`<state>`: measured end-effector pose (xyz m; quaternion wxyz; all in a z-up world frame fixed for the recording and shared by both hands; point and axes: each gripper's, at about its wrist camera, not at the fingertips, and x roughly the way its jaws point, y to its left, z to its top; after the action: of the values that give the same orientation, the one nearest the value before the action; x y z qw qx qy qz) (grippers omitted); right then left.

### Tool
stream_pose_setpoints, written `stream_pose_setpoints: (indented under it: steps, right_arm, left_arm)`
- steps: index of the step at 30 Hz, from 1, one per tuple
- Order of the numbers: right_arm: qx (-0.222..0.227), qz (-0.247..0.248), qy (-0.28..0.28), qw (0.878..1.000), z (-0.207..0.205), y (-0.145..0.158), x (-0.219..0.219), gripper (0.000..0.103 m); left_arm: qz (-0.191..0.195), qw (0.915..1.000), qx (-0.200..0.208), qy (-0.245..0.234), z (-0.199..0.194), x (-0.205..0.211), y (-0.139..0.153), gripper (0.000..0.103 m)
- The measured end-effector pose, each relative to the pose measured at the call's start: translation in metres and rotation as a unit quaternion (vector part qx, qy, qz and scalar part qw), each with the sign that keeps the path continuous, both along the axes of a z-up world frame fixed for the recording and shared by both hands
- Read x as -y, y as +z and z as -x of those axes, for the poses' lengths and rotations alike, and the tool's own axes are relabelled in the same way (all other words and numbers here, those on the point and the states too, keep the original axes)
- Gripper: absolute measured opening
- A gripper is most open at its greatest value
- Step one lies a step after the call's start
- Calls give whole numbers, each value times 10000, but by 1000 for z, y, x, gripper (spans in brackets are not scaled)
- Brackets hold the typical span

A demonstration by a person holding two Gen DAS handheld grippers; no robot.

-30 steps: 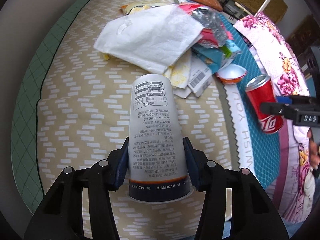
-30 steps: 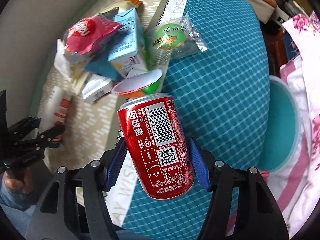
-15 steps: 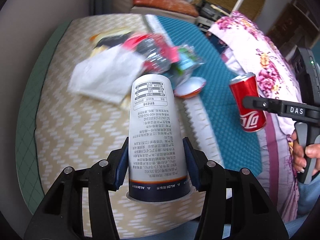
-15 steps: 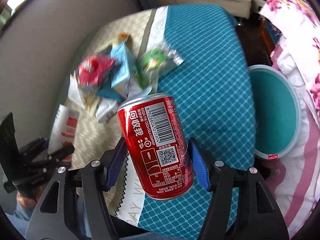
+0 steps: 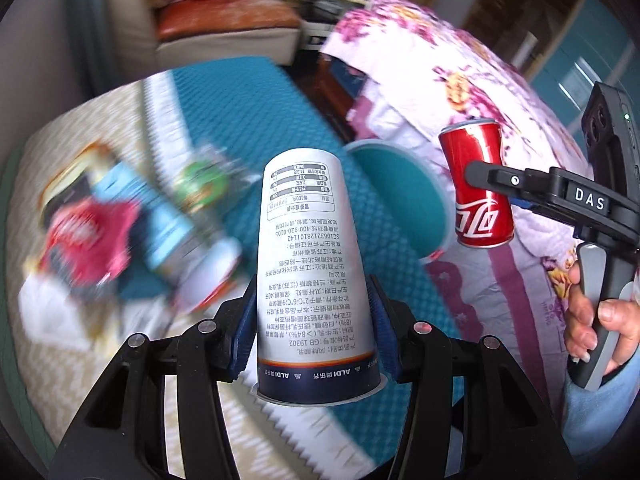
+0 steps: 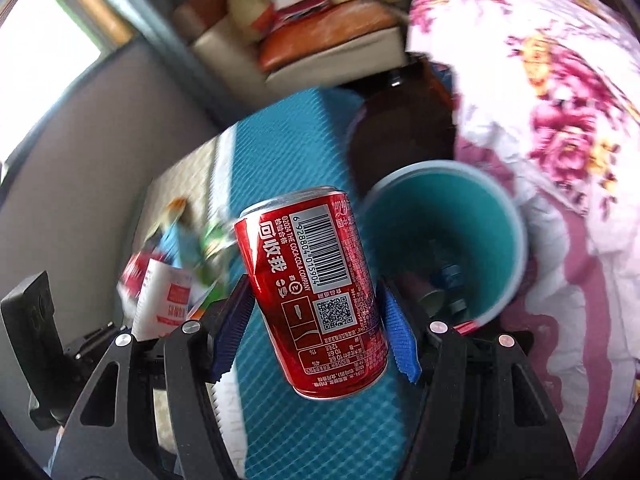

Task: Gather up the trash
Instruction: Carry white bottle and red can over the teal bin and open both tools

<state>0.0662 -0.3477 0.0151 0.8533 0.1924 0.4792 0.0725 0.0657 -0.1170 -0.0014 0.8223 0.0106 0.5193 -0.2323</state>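
Left gripper (image 5: 316,320): blue pads clamped on a grey yogurt cup (image 5: 314,272), carried upside down above the teal mat (image 5: 256,120).
Right gripper (image 6: 316,328): pads pinching a red cola can (image 6: 316,300), tilted, held just beside the bin.
Teal bin (image 6: 496,208): round, open-topped, standing between mat edge and floral quilt (image 6: 560,120); dark items lie inside.
Remaining litter (image 5: 120,224): blurred heap of wrappers and cartons on the mat's far side, well apart from the bin.
Background: cushioned bench (image 5: 224,28).

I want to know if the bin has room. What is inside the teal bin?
In the right wrist view, the teal bin holds a few dark items at the bottom, one blue, too blurred to identify. The red can and the right gripper cover its near left part.
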Motion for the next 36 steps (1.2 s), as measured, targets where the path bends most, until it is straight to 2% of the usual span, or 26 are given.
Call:
stream_pose_setpoints:
  steps: [6,14,29,30,31,32,34,36]
  right_arm:
    - [37,-81,-663,9978,-1,-6,60,60]
    - [-86,-180,-933,9954,-6,-25,98,60]
    - [-245,-179,-1232,9919,-17,-47,129,60]
    - [-259,-175,-1249,9917,-18,-48,131,60]
    - [-267,-173,-1259,9915,-18,-48,131,60]
    - [-284,-171,-1272,9913,-19,-50,132,60]
    - [-313,-166,-1280,9911,-19,-52,133,60]
    - [-347,-154,-1281,9910,-20,-54,132,60]
  left_arm:
    - [-76,9991,-94,-414,-30,63,-9,52]
    - [-234,9966,-295,-727,-58,122,-33,52]
    - [-404,9935,-442,-971,-82,171,-60,53]
    - [-400,9936,-429,-960,-83,172,-60,54]
    - [-384,9938,-428,-954,-84,173,-60,62]
    - [-370,9940,-419,-945,-84,173,-60,74]
    - [-345,9949,-308,-892,-84,171,-58,84]
    - [-353,9954,-205,-861,-83,169,-55,85]
